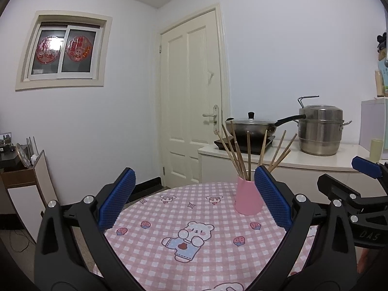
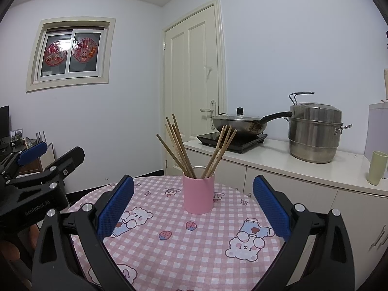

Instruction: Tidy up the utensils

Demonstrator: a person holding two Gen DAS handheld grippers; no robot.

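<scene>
**Inspector A:** State of both tongs, please.

**Inspector B:** Left tongs (image 1: pixel 195 197) spread wide, nothing between the blue pads. Right tongs (image 2: pixel 194 205) likewise spread and empty. Both are held above the near part of the round desk (image 2: pixel 169 254), which carries a pink checked cloth with bear prints.

**Inspector A:** Location of the task items?

**Inspector B:** The pink cup (image 2: pixel 198 195) stands upright on the desk, ahead of both tongs. The wooden chopsticks (image 2: pixel 180 145) stand in it, tips down, fanned into two loose bunches leaning apart. No loose utensil is visible on the cloth in either view.

**Inspector A:** Bearing from each pair?

**Inspector B:** From the right tongs, the cup sits dead ahead, centred between the pads. From the left tongs, the cup (image 1: pixel 248 197) lies ahead and off to the right, partly masked by the right-hand pad. The chopsticks (image 1: pixel 238 150) run roughly vertical, splaying outward at the top.

**Inspector A:** Which is nearer?

**Inspector B:** In my judgement the right tongs are better aligned; a straight advance would bring the pads either side of the cup or the sticks. The left would need to shift rightward first.

**Inspector A:** Task progress?

**Inspector B:** Judged largely complete or not yet begun; cannot tell which.
</scene>
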